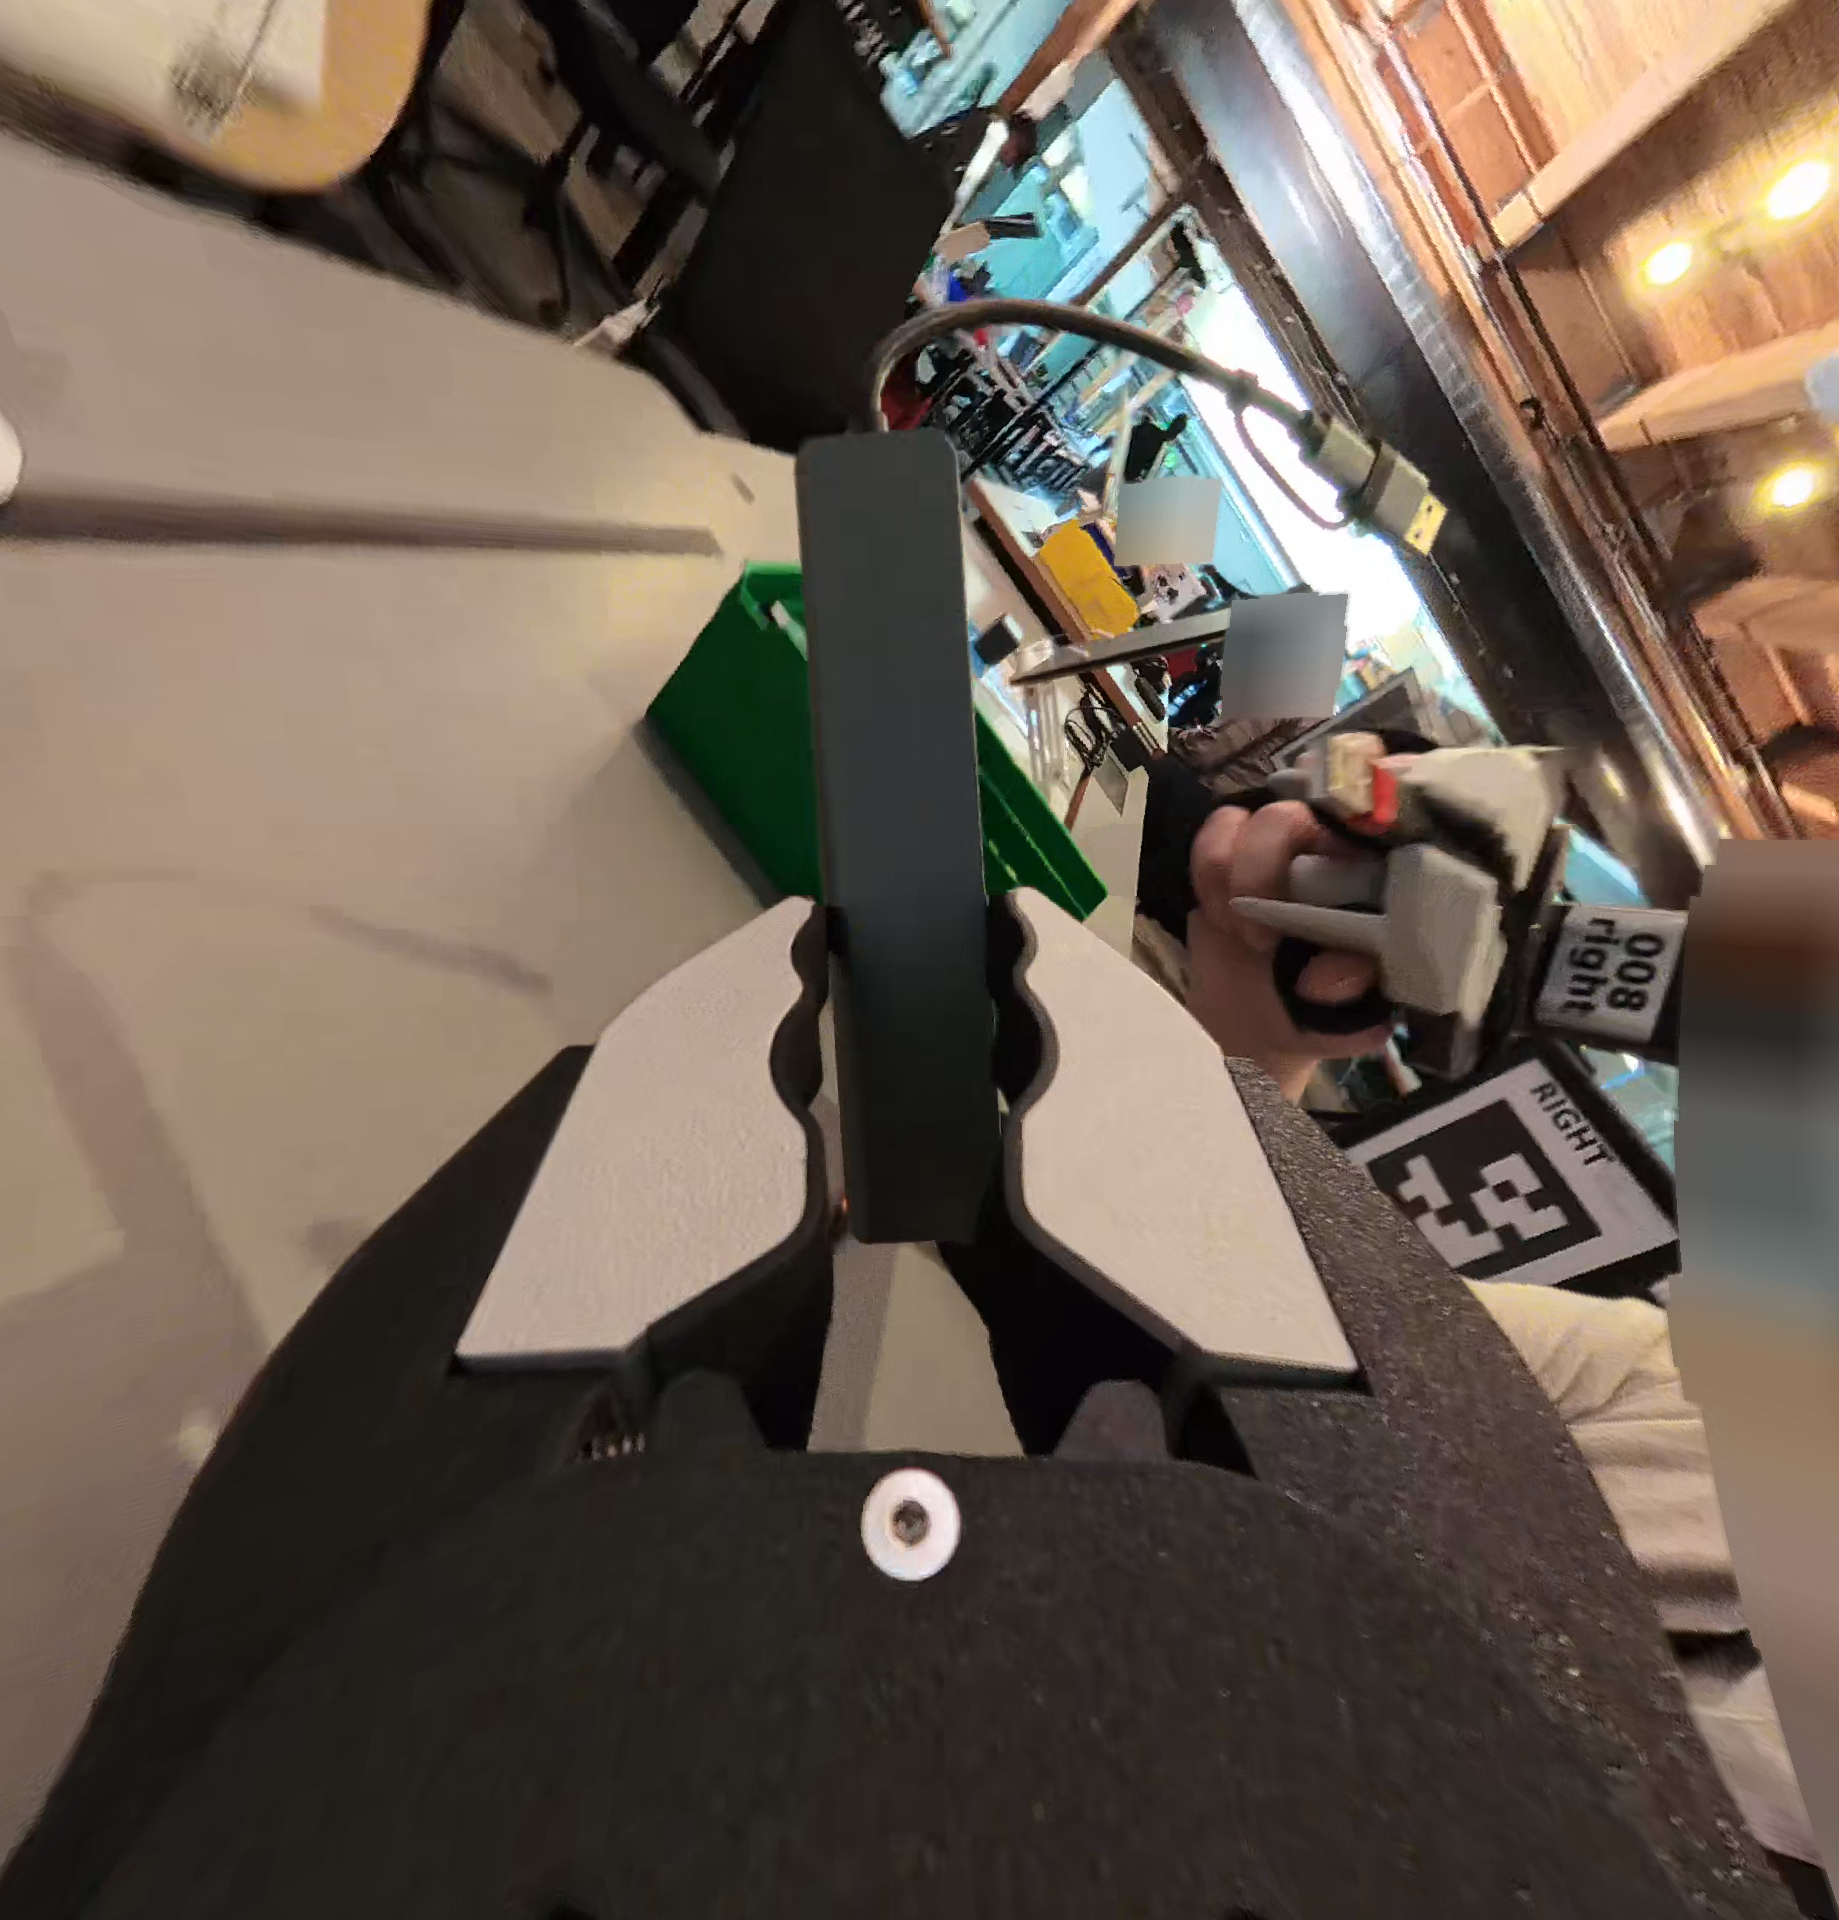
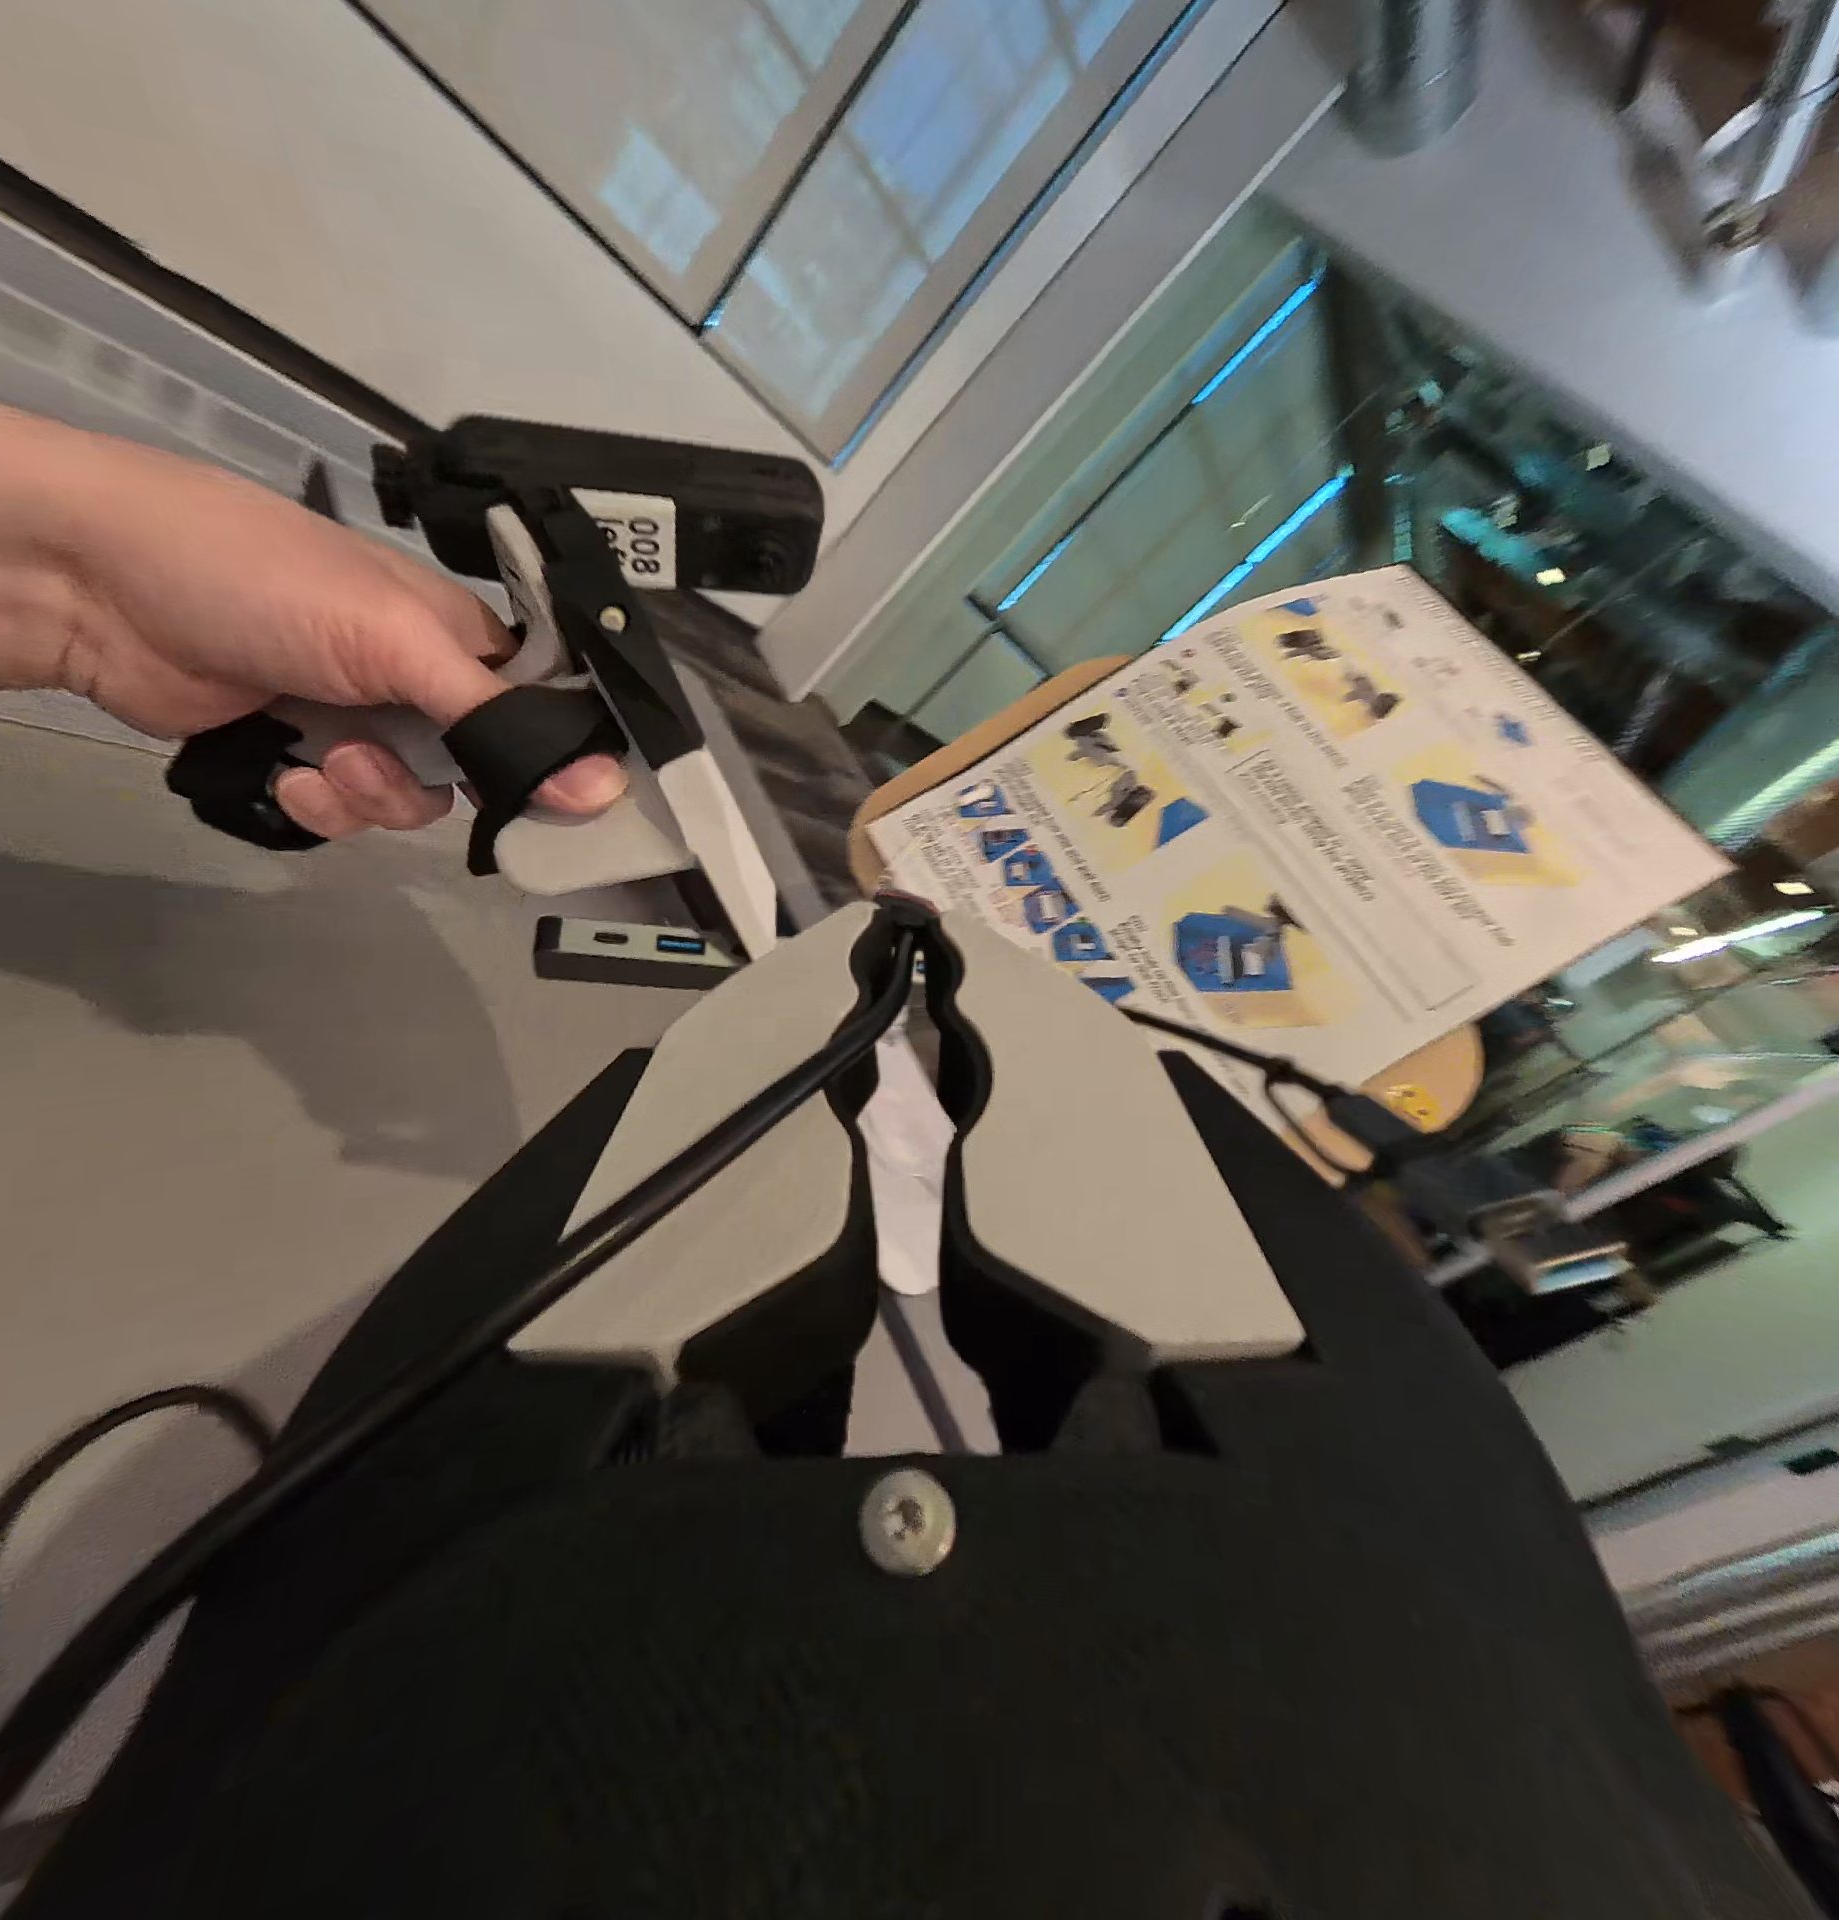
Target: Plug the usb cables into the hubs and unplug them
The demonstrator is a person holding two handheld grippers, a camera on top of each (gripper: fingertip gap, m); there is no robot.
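Observation:
My left gripper is shut on a dark grey USB hub and holds it up off the table, its long body pointing away from me. The hub's own cable loops from its far end to a loose grey plug. My right gripper is shut on the plug of a black USB cable that trails down to the left. In the right wrist view the hub's port side lies just left of my fingertips, held by the left gripper. In the left wrist view the right gripper is off to the right, apart from the hub.
A green bin stands on the grey table behind the hub. A printed sheet lies on a round wooden board ahead of the right gripper. A second black cable with a plug lies at the right. A hand holds the left gripper. Across from one pair of fingers to the other is roughly 10 cm.

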